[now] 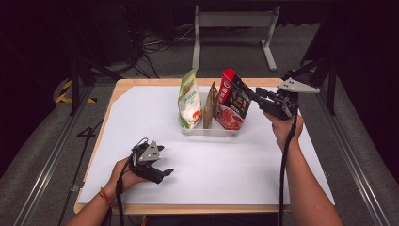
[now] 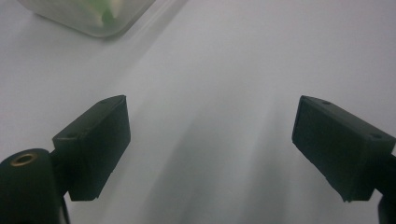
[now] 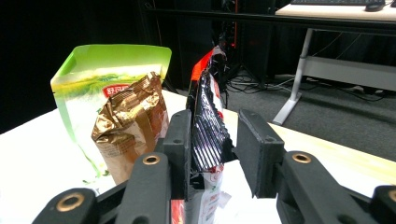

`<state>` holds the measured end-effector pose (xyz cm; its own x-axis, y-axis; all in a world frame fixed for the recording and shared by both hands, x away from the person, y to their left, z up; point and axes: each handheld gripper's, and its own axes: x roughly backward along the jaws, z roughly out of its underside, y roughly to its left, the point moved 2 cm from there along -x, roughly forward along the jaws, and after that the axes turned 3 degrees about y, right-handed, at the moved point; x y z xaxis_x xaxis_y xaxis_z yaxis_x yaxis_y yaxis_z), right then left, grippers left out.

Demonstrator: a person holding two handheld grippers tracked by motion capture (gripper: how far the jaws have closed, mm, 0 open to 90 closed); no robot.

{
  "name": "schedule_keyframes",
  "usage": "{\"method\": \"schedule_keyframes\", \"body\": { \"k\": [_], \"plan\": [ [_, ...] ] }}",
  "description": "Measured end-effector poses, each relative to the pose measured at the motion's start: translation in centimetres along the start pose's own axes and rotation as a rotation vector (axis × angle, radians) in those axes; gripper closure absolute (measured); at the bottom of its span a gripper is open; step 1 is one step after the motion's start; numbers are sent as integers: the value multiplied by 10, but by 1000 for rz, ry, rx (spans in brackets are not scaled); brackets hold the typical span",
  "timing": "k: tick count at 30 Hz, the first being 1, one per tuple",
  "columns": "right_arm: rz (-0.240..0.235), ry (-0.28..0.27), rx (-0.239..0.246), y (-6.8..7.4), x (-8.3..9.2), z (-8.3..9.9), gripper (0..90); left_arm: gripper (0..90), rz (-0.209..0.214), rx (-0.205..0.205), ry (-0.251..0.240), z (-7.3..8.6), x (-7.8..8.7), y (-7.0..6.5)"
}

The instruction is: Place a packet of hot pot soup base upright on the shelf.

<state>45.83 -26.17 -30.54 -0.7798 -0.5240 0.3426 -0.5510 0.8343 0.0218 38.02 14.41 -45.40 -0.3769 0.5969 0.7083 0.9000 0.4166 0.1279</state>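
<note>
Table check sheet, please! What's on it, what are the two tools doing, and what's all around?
Surface: white sheet over wooden table.
Job's things: clear plastic tray holding green-and-white snack bag, crinkly gold bag and red-and-black bag, all upright.
Clutter: nothing seen.
Tools: left tool open, low over the sheet, holding nothing; right tool has one jaw on either side of the red-and-black bag's top, squeeze unclear.
Cables: black cable trails from each tool along the forearm.
Surroundings: grey floor, white metal stand, loose wires behind.

clear bin (image 2: 88, 16): blurred, cut by top edge | red bag (image 3: 205, 140): base hidden behind claw
</note>
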Motion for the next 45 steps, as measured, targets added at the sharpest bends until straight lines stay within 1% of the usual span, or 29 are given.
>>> {"method": "schedule_keyframes", "body": {
  "k": [3,5,10,14,19,31,32,35,37,41,45],
  "plan": [
    [0,-1,0,0,1,1,651,122,0,1,0,0,0,0],
    [10,0,13,1,4,1,643,122,-2,2,0,0,0,0],
    [5,3,22,2,7,2,635,122,-2,1,-1,0,1,0],
    [7,13,37,3,9,4,631,122,-2,3,-2,1,1,0],
    [16,36,57,5,8,11,610,122,-4,2,-4,0,1,0],
    [26,56,52,0,14,26,548,122,-3,3,-1,1,1,0],
    [22,58,44,0,15,27,550,122,-5,2,-1,0,1,0],
    [17,64,43,-1,15,30,546,122,-3,4,1,0,1,0],
    [19,81,54,0,15,35,546,122,-4,1,-2,0,1,0],
    [15,97,57,0,15,42,531,122,-6,5,-3,0,1,0],
    [13,110,62,0,15,48,524,122,-4,2,-2,0,1,0]
  ]
}}
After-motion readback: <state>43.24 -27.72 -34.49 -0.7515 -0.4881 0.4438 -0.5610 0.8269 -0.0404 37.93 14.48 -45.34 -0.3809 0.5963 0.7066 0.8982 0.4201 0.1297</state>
